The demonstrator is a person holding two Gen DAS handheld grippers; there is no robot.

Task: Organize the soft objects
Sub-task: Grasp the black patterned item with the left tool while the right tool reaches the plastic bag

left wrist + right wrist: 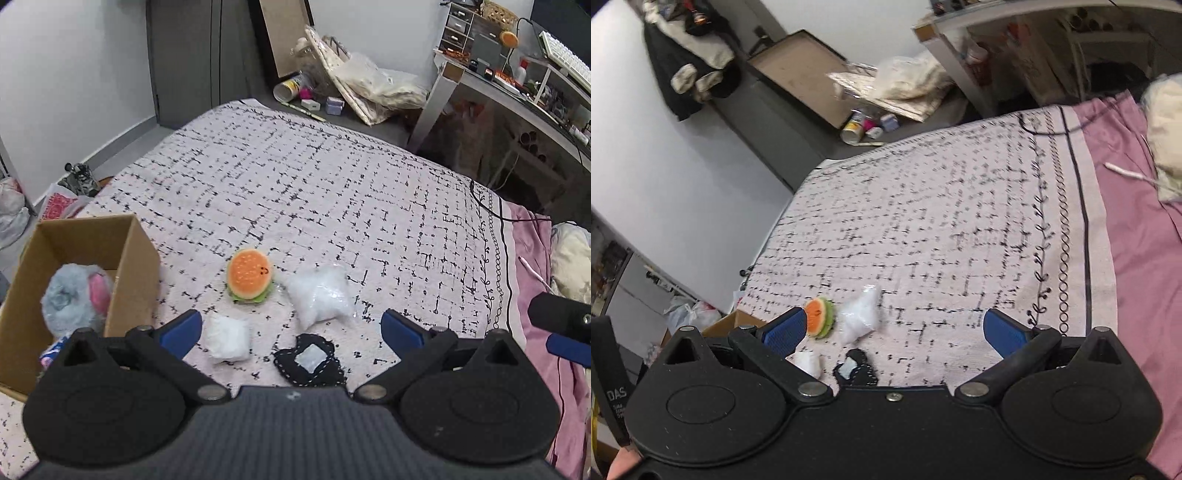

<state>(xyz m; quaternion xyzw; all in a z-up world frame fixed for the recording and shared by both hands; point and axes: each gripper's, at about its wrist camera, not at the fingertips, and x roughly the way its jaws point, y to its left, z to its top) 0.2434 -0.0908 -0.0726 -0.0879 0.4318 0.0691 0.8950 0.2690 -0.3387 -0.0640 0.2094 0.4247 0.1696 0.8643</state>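
Soft round orange burger plush [249, 276] lies bun-up on the checked bedspread [332, 192], its face pointing right toward a white stuffing packet [320, 295], near the cardboard box [136, 258]. Both the left tool [291, 332] and right tool [895, 330] gape, empty.

1. A bed [332, 192] carries a pink black-flecked blanket [369, 229].
2. On it: burger plush [249, 276], two white pouches [320, 295] [226, 338], black patch [308, 363] (stitched edge), cardboard box [136, 266].
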